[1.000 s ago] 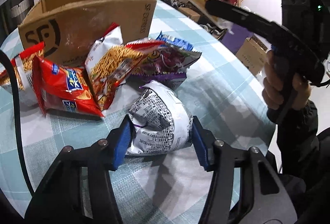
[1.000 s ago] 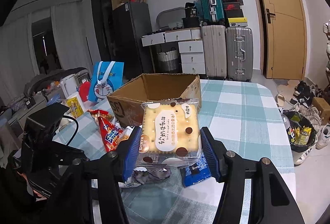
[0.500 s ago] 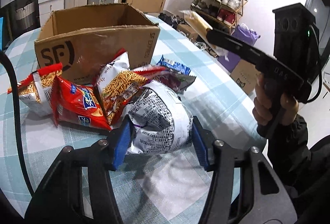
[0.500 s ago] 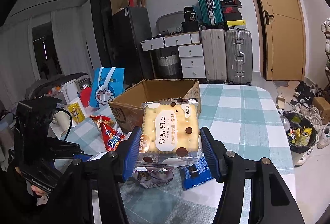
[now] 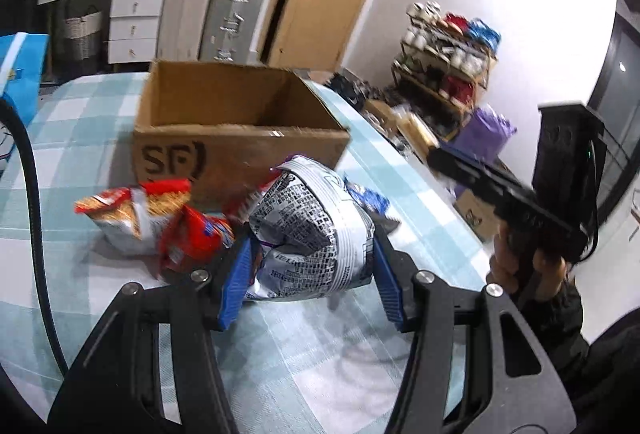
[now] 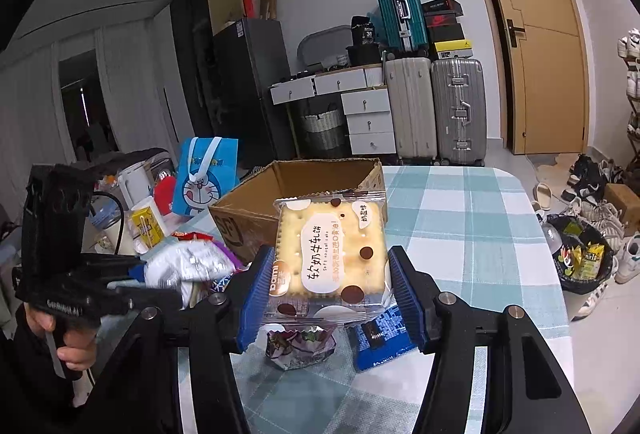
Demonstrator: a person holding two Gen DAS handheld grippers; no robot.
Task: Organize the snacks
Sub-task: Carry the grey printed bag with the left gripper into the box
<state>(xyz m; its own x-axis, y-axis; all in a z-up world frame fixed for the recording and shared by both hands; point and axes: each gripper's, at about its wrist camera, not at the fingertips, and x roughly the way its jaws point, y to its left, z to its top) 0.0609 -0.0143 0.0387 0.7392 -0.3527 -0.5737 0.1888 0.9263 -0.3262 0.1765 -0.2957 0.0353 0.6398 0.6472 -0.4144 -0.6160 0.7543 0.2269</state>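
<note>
My left gripper [image 5: 310,280] is shut on a silver snack bag with black print [image 5: 308,230] and holds it above the table, in front of the open cardboard box [image 5: 240,126]. My right gripper [image 6: 326,292] is shut on a clear-wrapped cracker pack [image 6: 330,250] and holds it up before the same box [image 6: 296,194]. The silver bag also shows in the right wrist view [image 6: 184,266] in the left gripper [image 6: 152,286]. Red snack bags [image 5: 160,222] lie on the table by the box. The right gripper's body [image 5: 500,194] shows at the right of the left wrist view.
A purple snack bag [image 6: 300,346] and a blue one [image 6: 380,334] lie on the checked tablecloth [image 6: 460,234] under my right gripper. A blue cartoon bag [image 6: 204,174] and a white kettle [image 6: 132,182] stand left of the box. Suitcases, drawers and a shoe rack stand beyond the table.
My left gripper has lifted the silver bag off the table and tilted up toward the box. My right gripper has held the cracker pack nearly still.
</note>
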